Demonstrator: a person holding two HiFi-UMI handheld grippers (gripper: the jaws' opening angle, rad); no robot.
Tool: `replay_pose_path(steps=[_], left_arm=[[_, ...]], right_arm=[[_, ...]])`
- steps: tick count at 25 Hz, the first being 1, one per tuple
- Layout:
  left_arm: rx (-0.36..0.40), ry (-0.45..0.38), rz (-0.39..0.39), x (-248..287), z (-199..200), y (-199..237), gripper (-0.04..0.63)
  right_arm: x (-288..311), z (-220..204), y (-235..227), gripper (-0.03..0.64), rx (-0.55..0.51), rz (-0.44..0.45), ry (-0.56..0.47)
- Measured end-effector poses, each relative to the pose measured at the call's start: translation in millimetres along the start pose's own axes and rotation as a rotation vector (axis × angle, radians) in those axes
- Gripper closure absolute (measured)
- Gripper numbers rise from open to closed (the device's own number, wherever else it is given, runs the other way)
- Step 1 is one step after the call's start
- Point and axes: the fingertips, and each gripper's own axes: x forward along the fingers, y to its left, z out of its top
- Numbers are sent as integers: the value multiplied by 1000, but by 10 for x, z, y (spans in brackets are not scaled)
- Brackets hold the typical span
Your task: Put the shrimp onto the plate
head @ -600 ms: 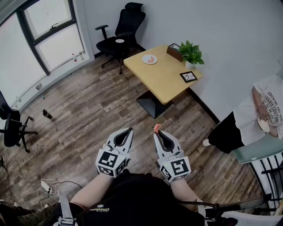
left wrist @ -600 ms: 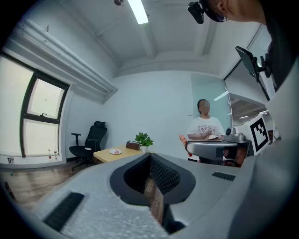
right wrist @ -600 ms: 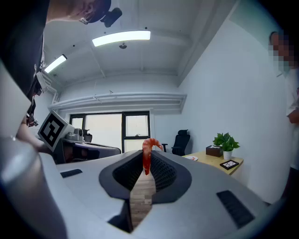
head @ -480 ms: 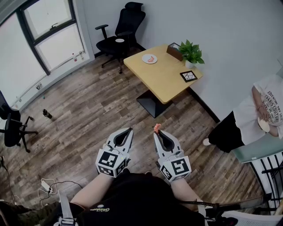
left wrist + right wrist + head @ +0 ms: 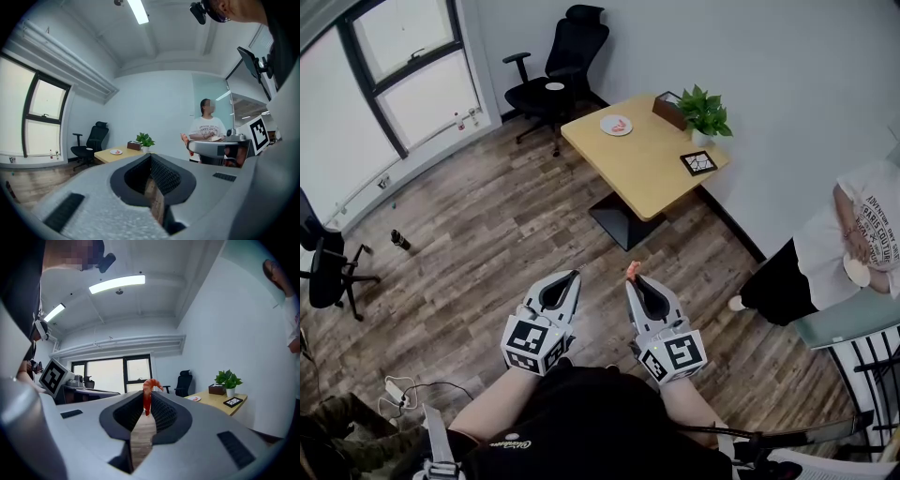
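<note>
An orange-red shrimp (image 5: 148, 393) is pinched upright at the tips of my right gripper (image 5: 632, 278), which is shut on it; in the head view the shrimp (image 5: 631, 271) pokes out past the jaws. My left gripper (image 5: 576, 277) is beside it, jaws shut with nothing in them. Both are held over the wooden floor, well short of the table. The white plate (image 5: 616, 125), with something orange on it, lies at the far end of the yellow table (image 5: 656, 169); the plate (image 5: 115, 152) and the plate (image 5: 194, 399) show small in both gripper views.
On the table stand a potted plant (image 5: 705, 112), a brown box (image 5: 669, 114) and a black framed tile (image 5: 700, 162). A black office chair (image 5: 554, 75) is behind the table, another chair (image 5: 323, 267) at the left. A person (image 5: 848, 242) stands at the right.
Nothing has visibly changed with the grippers; only the view has shifted very slightly.
</note>
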Motion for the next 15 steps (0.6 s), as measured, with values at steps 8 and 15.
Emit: replay_pose_path(steps=[8,15], left_arm=[[5,6,29,199,-70,-232,591],[-8,18,67,286,-116,-463,591]], right_arm=[[-167,-70,-253,568,-4,29,13],[-318,-183,-440,568,14,69,36]])
